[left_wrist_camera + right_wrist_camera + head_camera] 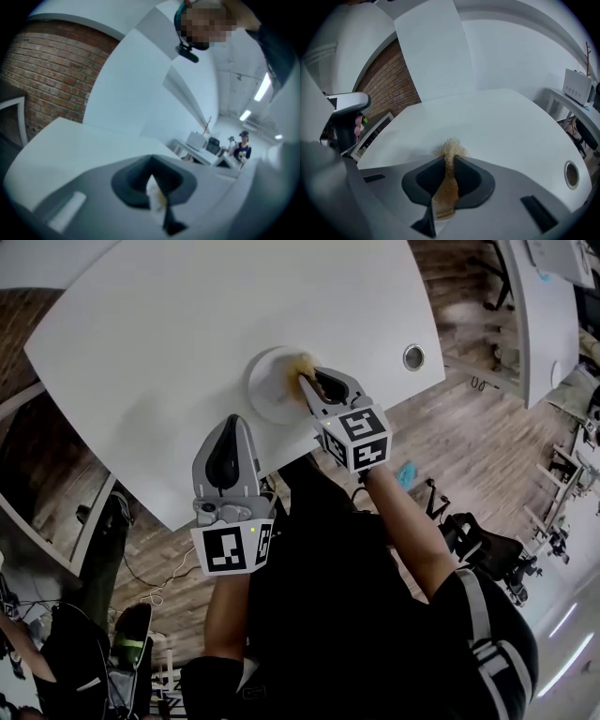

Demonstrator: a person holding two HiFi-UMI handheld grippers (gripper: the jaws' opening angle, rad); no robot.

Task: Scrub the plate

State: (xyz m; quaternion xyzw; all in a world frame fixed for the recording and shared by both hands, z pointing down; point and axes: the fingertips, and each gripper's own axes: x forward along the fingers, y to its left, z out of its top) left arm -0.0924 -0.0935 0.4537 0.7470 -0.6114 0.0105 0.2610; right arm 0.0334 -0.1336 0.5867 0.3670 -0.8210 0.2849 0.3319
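A round white plate (272, 390) lies on the white table (159, 343), near its front edge. My right gripper (307, 381) reaches over the plate's right side and is shut on a tan fibrous scrubber (302, 363). In the right gripper view the scrubber (450, 150) sticks out as a tuft beyond the closed jaws of that gripper (449, 160). My left gripper (230, 425) hangs over the table edge just left of the plate, apart from it. It (152, 177) is shut. Only a thin pale sliver shows in the slit between its jaws.
A round cable grommet (413, 356) sits in the table to the right of the plate. A second white desk (548, 324) stands further right across a wooden floor, and an office chair (487, 545) is below it. A brick wall (51, 70) and distant people (241, 147) appear in the left gripper view.
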